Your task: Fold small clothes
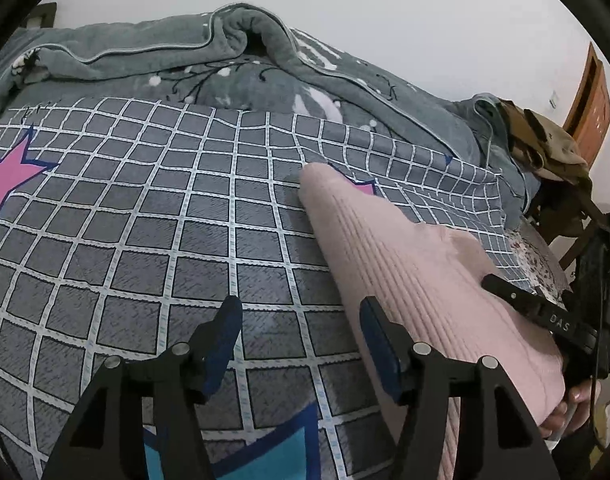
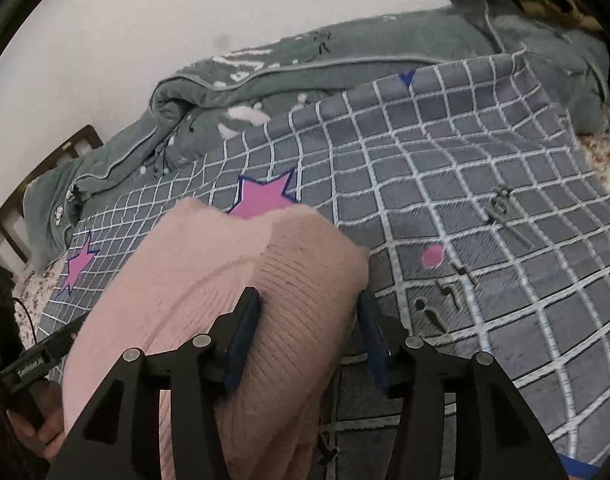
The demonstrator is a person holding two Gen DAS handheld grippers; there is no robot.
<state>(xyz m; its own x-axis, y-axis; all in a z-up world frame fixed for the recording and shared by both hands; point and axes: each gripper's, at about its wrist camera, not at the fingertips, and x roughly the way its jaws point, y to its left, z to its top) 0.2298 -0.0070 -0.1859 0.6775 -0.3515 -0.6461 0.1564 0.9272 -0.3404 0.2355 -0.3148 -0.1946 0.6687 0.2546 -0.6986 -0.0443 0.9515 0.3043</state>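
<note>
A pink ribbed knit garment (image 1: pixel 405 264) lies on a grey checked bedsheet (image 1: pixel 145 220) printed with pink stars. My left gripper (image 1: pixel 301 312) is open over bare sheet at the garment's left edge; its right finger (image 1: pixel 379 340) just touches the knit. In the right wrist view the garment (image 2: pixel 209 264) bulges up in a fold, and my right gripper (image 2: pixel 307 304) stands open with that fold between its fingers. The right gripper's black body (image 1: pixel 545 312) rests on the garment's far side. The left gripper (image 2: pixel 37 360) and a hand show at the left edge.
A grey-green blanket (image 1: pixel 165 48) is bunched along the back of the bed against a white wall. A wooden chair (image 1: pixel 593 100) with tan cloth stands at the right. A dark wooden headboard (image 2: pixel 85 140) borders the bed. The checked sheet (image 2: pixel 465 200) stretches to the right.
</note>
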